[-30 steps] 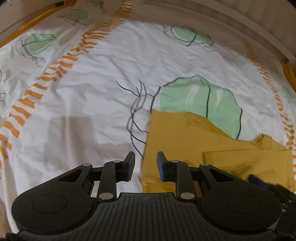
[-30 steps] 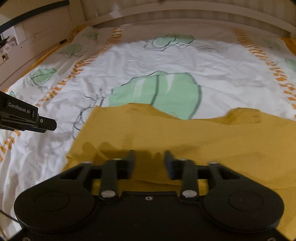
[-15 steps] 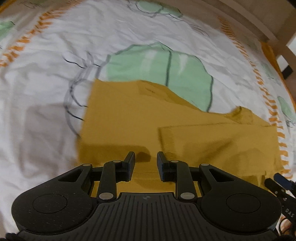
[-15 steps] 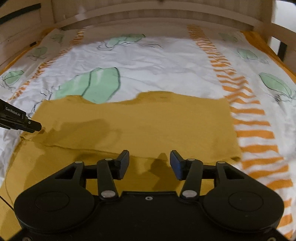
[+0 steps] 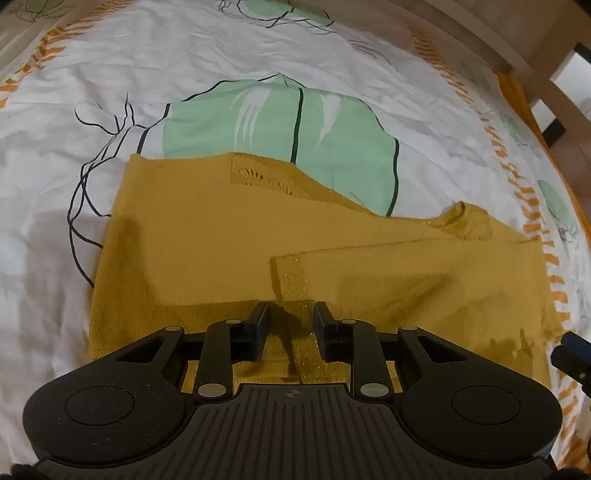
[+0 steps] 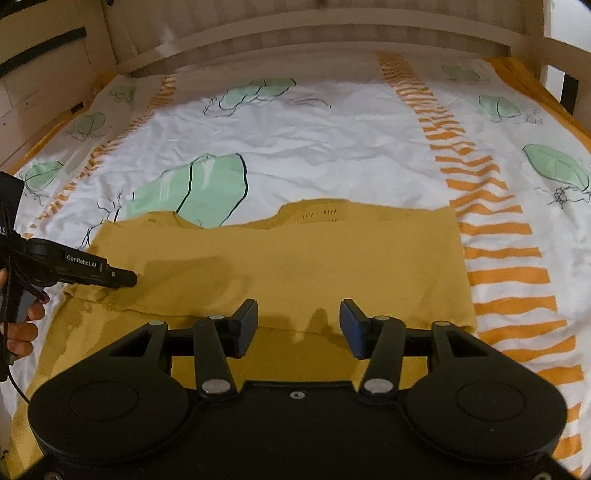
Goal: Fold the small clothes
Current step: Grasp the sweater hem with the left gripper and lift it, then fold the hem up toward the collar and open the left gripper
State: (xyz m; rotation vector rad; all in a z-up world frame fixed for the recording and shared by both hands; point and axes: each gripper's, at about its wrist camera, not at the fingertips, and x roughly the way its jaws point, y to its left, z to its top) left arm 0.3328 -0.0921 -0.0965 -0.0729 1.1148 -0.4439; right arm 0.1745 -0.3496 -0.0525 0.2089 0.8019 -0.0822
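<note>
A mustard-yellow knit garment [image 5: 207, 236] lies flat on the bed, with a folded layer [image 5: 406, 273] on its right part. It also shows in the right wrist view [image 6: 295, 266]. My left gripper [image 5: 290, 314] is open and empty, low over the near edge of the garment by the folded layer's corner. It also shows in the right wrist view [image 6: 129, 278] at the left, its tip at the garment's left fold. My right gripper [image 6: 299, 314] is open and empty, just above the garment's near fold edge.
The bed sheet [image 6: 314, 147] is white with green leaf prints and orange striped bands. A wooden bed frame [image 6: 332, 33] runs along the far side and the right edge [image 5: 517, 55]. A hand [image 6: 22, 325] holds the left gripper's handle.
Both grippers have swung right across the garment. My right gripper's jaws have opened wider. The left gripper now sits over the garment instead of its left edge.
</note>
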